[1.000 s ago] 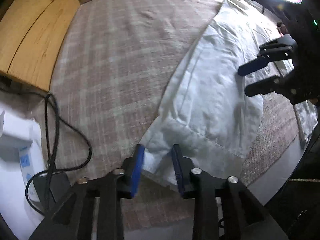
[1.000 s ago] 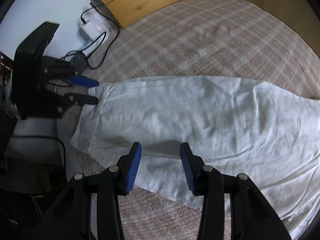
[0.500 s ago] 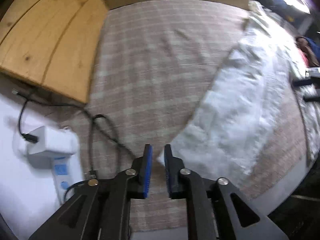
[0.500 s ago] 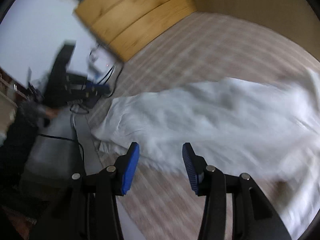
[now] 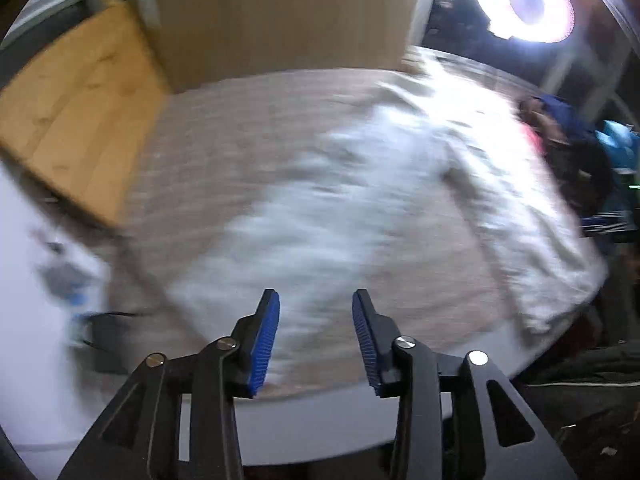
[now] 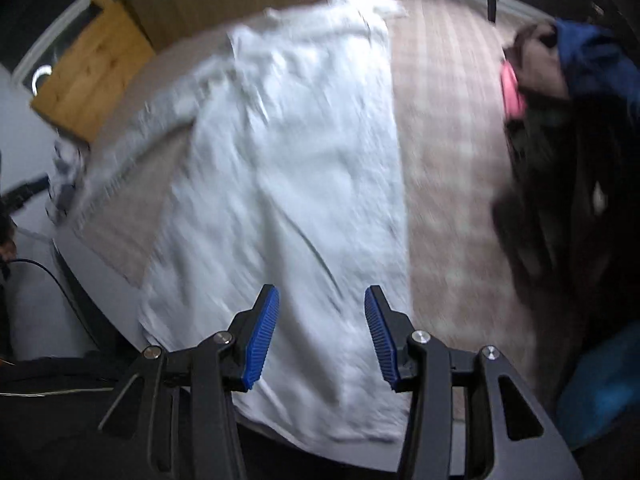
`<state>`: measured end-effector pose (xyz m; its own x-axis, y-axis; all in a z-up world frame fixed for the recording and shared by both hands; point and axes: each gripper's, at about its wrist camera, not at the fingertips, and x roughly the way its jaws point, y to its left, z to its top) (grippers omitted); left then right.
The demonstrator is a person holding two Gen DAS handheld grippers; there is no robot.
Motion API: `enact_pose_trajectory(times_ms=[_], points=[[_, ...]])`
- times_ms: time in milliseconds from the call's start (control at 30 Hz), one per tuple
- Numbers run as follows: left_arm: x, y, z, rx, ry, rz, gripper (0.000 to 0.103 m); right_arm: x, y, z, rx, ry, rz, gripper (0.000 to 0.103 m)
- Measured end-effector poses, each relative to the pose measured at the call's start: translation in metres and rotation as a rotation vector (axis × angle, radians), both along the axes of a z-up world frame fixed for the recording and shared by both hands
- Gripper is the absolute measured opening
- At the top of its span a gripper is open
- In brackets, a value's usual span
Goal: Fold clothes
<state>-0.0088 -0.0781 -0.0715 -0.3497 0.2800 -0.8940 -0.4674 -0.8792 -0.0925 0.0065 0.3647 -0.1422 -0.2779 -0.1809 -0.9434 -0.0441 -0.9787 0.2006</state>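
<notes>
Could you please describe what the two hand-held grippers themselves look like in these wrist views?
Both look alike. The left hand-held gripper and right hand-held gripper each have two black angular fingers with cut-out openings, silver round screw heads at the joints, and ribbed blue pads inside. No cables, markings or sleeves show.

A: Any readable text, labels or numbers in either wrist view?

B: None. Both views are motion-blurred. The white garment [image 6: 288, 168] carries no print or tag I can read.

A: The pile of dark clothes [image 6: 560, 128]?

B: No legible brand or sign. Same for the wooden board [image 5: 76, 108], plain grain only.
</notes>
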Motion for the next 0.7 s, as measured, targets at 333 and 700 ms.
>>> enact_pose_trajectory(times_ms=[333,700], points=[[0.121,0.184,-0.072,0.028,-0.203,-0.160,0.037,0.072,0.049,-0.030,-0.034,0.010,0.109,0.048],[0.132,0.205,-0.080,-0.019,-0.199,-0.126,0.037,0.092,0.034,-0.027,-0.216,0.088,0.214,0.048]])
